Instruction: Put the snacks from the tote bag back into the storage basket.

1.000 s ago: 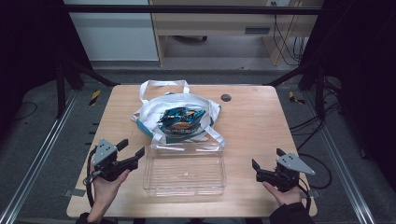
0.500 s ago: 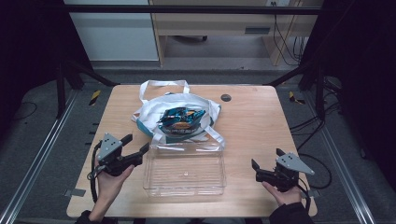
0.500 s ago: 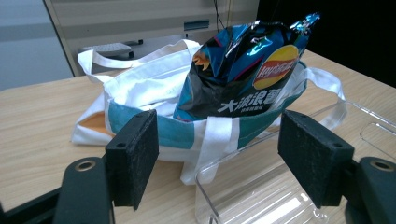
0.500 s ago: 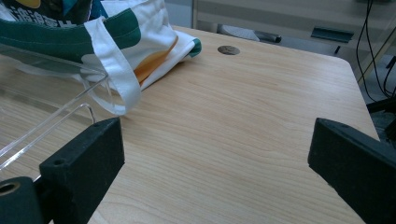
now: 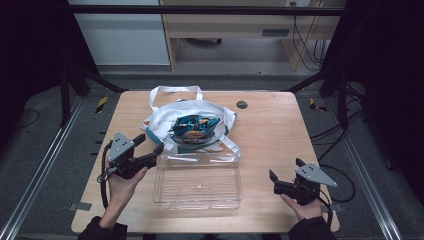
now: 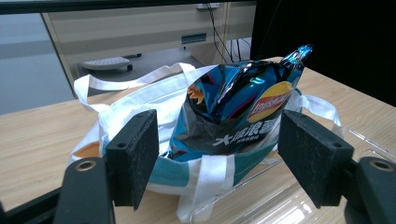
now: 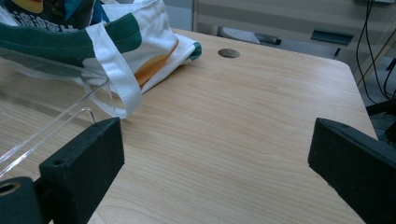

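Wood table (image 5: 280,135), round grommet hole (image 5: 242,104) far edge.

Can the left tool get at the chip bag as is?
Probably yes. The left tool is open and aimed at the chip bag, which sticks up out of the tote. Nothing lies between; the tote's front edge covers only the bag's base.

A shiny blue chip bag (image 5: 192,126) stands crumpled inside the white tote bag (image 5: 165,117), mid-table, just beyond the clear tray (image 5: 197,185).
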